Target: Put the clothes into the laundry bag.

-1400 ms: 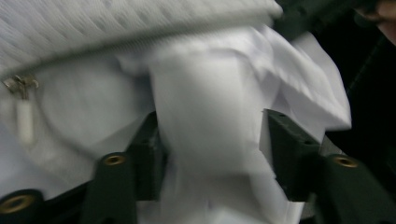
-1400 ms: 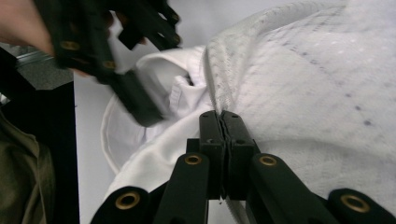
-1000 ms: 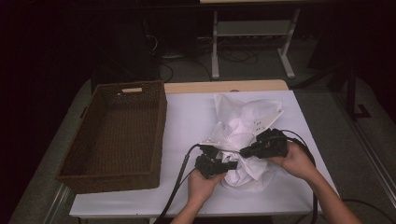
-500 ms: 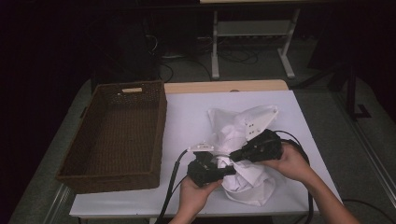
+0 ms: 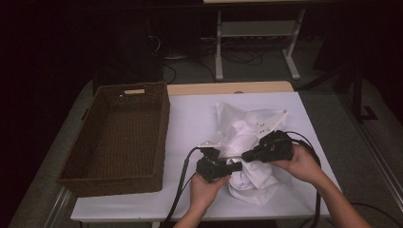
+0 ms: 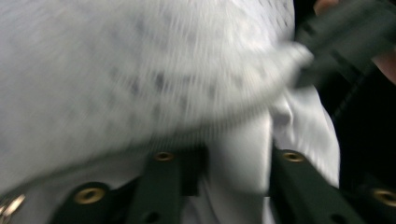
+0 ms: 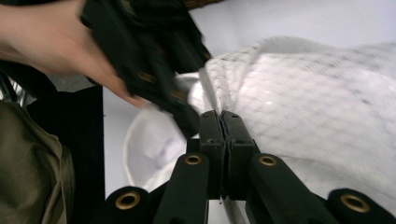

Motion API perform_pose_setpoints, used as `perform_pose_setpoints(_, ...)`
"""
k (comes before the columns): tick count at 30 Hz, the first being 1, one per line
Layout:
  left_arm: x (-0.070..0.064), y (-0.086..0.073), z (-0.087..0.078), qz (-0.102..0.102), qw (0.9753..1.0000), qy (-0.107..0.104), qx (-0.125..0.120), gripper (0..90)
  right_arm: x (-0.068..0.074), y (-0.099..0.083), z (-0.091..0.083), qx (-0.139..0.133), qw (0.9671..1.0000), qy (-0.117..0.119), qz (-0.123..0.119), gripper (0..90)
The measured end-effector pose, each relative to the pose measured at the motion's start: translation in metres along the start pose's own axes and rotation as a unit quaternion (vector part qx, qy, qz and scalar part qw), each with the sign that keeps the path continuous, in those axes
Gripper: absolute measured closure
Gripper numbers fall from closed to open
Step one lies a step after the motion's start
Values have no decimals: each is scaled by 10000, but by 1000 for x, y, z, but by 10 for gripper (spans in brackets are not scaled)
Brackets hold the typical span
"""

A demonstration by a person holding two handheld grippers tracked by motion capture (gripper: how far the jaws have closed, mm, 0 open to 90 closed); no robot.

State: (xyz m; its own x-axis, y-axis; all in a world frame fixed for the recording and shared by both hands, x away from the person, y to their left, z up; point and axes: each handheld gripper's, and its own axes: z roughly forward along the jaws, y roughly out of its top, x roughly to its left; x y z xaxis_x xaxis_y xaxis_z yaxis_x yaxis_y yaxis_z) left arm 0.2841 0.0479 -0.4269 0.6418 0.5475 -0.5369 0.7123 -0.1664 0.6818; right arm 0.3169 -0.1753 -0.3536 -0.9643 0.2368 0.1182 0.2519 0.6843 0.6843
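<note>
A white mesh bag [image 5: 254, 124] lies crumpled on the white table [image 5: 190, 114], with white cloth [image 5: 249, 183] bunched at its near end. My right gripper [image 5: 244, 155] is shut on the bag's ribbed edge [image 7: 219, 88], jaws pressed together [image 7: 221, 119]. My left gripper [image 5: 239, 166] faces it from the left. Between its jaws [image 6: 238, 158] sits a fold of the white cloth [image 6: 240, 154], under the blurred mesh [image 6: 140, 70]. The two gripper tips nearly touch over the cloth.
An empty brown wicker basket [image 5: 164, 123] stands on the table's left half. Black cables [image 5: 183, 180] trail off the near edge. Beyond the table are a wooden strip [image 5: 228, 88] and a metal stand [image 5: 256, 28] on the dark floor.
Both grippers have drawn closer together and a little toward the near edge. The bag has bunched up, and more white cloth now hangs below the grippers.
</note>
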Motion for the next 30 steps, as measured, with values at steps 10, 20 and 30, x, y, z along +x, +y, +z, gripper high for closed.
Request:
perform_pose_setpoints(10, -3, -7, -42, 210, 9996, 122, 169, 414, -8, -5, 7, 72, 9999, -47, 137, 878)
perform_pose_setpoints(20, 3, -6, 10, 177, 9992, -189, 315, 856, -7, -1, 10, 143, 9998, -69, 91, 877)
perform_pose_setpoints(30, 7, 6, 25, -157, 9992, -153, -339, 862, 7, 2, -8, -64, 9997, -186, -137, 879)
